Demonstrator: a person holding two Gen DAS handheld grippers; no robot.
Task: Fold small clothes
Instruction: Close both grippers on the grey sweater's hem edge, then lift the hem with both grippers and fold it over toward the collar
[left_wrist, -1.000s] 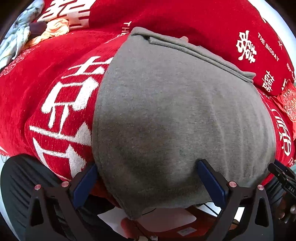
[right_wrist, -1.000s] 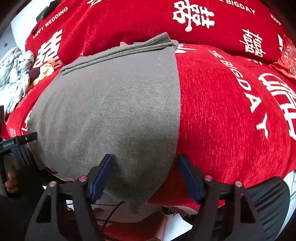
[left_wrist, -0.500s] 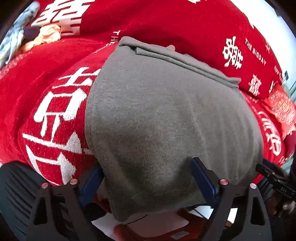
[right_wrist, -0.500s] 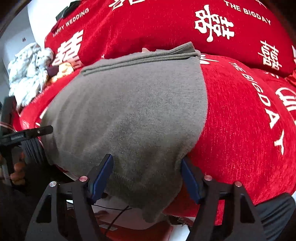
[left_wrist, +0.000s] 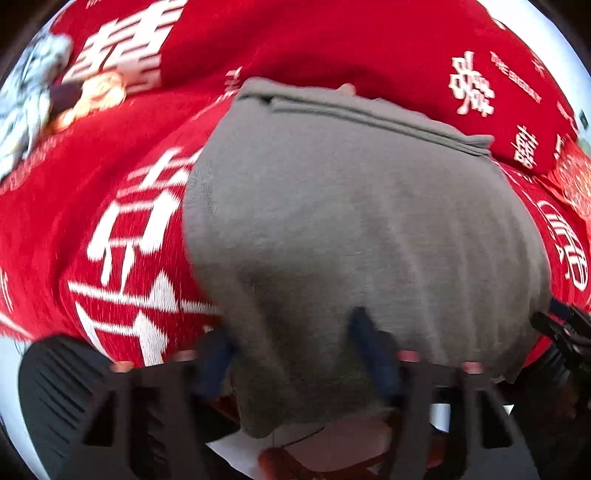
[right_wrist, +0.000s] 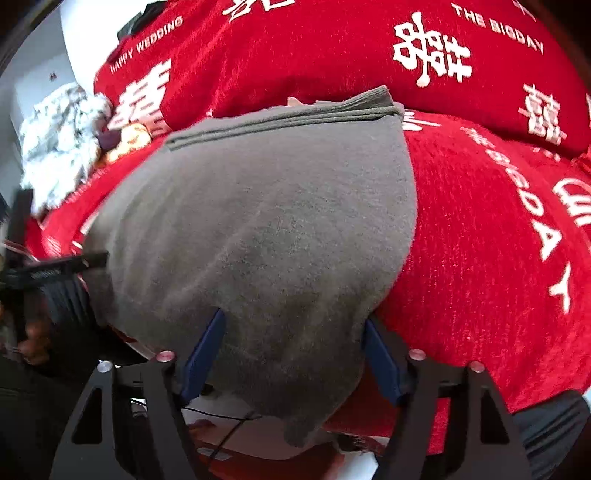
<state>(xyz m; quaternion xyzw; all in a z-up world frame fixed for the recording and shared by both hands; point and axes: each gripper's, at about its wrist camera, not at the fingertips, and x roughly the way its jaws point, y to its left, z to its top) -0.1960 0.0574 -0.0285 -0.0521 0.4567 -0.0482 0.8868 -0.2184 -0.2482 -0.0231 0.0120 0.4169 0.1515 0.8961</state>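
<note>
Grey knit fabric, a small folded garment (left_wrist: 354, 229), lies spread over a red cloth (left_wrist: 92, 177) printed with white characters and lettering, and it serves as the reference for all else noted. Its far edge shows several stacked layers forming a neat folded band (right_wrist: 288, 118), set against the raised red-covered back beyond it. Its near edge hangs past the front of the red cloth, drooping to a loose point below. The left gripper (left_wrist: 291, 354) sits at the garment's near left corner, with its blue-padded fingers spread wide to either side of the hanging fabric; the picture is blurred with motion, and I cannot tell whether the pads press the cloth. The right gripper (right_wrist: 295, 354) sits at the garment's near right corner, its jaws likewise held well apart, one blue pad at either side of the drooping grey edge, the fabric lying between them without being pinched. In the right wrist view, the left gripper's black body appears at the garment's left margin, close against the edge. Well beyond the garment's far left corner lies a crumpled pale patterned cloth (right_wrist: 55, 144), with a small orange and cream item (right_wrist: 127, 142) beside it. Off the garment's far right corner, a red decorated item (left_wrist: 570, 181) rests on the red cloth.
</note>
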